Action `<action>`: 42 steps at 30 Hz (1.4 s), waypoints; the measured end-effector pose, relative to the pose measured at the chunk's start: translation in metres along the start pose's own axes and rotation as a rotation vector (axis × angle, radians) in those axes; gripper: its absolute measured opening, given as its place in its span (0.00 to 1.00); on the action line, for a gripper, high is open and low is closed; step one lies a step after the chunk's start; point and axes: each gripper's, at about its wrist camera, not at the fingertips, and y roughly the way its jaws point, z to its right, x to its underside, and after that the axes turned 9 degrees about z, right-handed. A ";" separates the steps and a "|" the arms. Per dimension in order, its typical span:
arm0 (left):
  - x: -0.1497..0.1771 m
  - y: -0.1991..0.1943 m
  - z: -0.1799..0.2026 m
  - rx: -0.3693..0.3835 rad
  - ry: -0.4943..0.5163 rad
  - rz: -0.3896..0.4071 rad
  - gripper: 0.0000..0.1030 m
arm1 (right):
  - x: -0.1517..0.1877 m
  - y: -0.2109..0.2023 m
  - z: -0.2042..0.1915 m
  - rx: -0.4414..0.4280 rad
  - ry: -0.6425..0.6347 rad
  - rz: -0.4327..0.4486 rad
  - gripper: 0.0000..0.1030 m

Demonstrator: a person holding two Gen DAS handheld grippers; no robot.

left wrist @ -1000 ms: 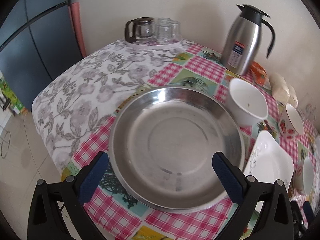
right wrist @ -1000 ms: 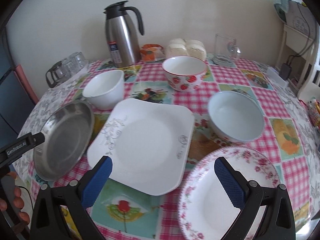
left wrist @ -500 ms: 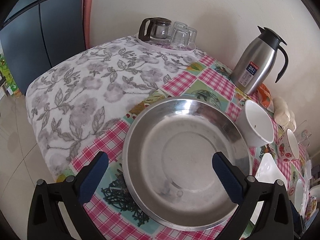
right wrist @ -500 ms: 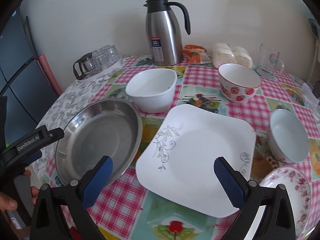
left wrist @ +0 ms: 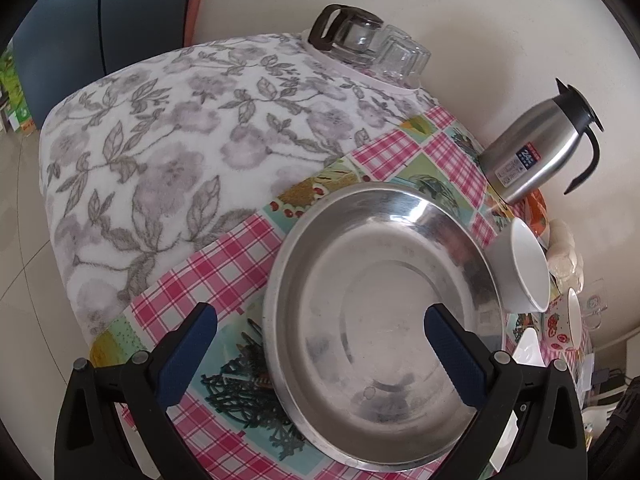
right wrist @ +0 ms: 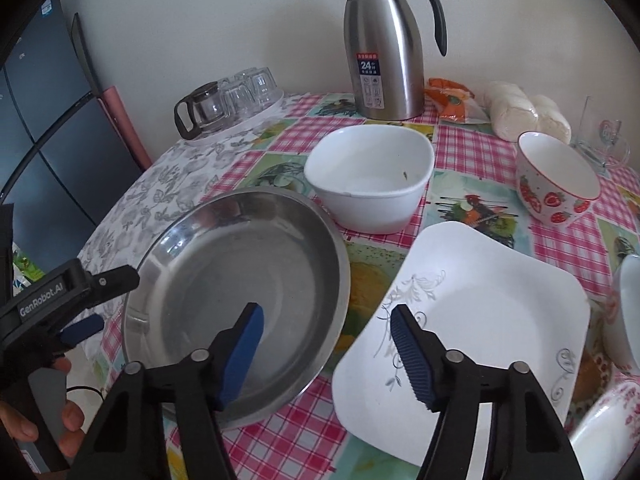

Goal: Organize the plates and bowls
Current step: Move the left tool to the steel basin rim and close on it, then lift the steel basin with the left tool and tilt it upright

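A steel plate lies on the checked tablecloth; it also shows in the right wrist view. My left gripper is open, its jaws straddling the plate's left rim, and shows at the left in the right wrist view. My right gripper is open over the steel plate's right rim, one finger above the plate, the other above a square white plate. A white square bowl and a strawberry bowl stand behind. A pale bowl and a floral plate are at the right edge.
A steel thermos jug stands at the back by the wall, with a glass pot and upturned glasses on a tray to its left. An orange packet, white buns and a glass mug are at the back right. A grey floral cloth covers the table's left end.
My right gripper moved left from the white and floral plates to the steel plate's right rim and narrowed. My left gripper shifted left and tilted, still open at the steel plate.
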 end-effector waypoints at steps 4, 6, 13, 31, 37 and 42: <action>-0.002 0.005 -0.007 -0.006 -0.021 -0.004 0.99 | -0.004 0.012 0.001 -0.032 0.027 -0.021 0.50; -0.002 0.009 -0.009 -0.008 -0.021 -0.020 0.89 | -0.005 0.015 0.001 -0.040 0.035 -0.016 0.48; 0.001 0.022 -0.012 0.005 -0.027 -0.078 0.69 | -0.010 0.030 0.001 -0.025 0.041 -0.042 0.38; -0.004 0.040 -0.017 0.004 -0.020 -0.068 0.26 | -0.004 0.049 0.007 -0.022 0.078 -0.084 0.24; -0.002 0.037 -0.029 0.023 -0.068 -0.064 0.14 | -0.003 0.045 0.011 -0.032 0.106 -0.083 0.22; -0.003 0.026 -0.036 0.050 -0.101 -0.042 0.13 | -0.003 0.036 0.013 -0.070 0.136 -0.079 0.22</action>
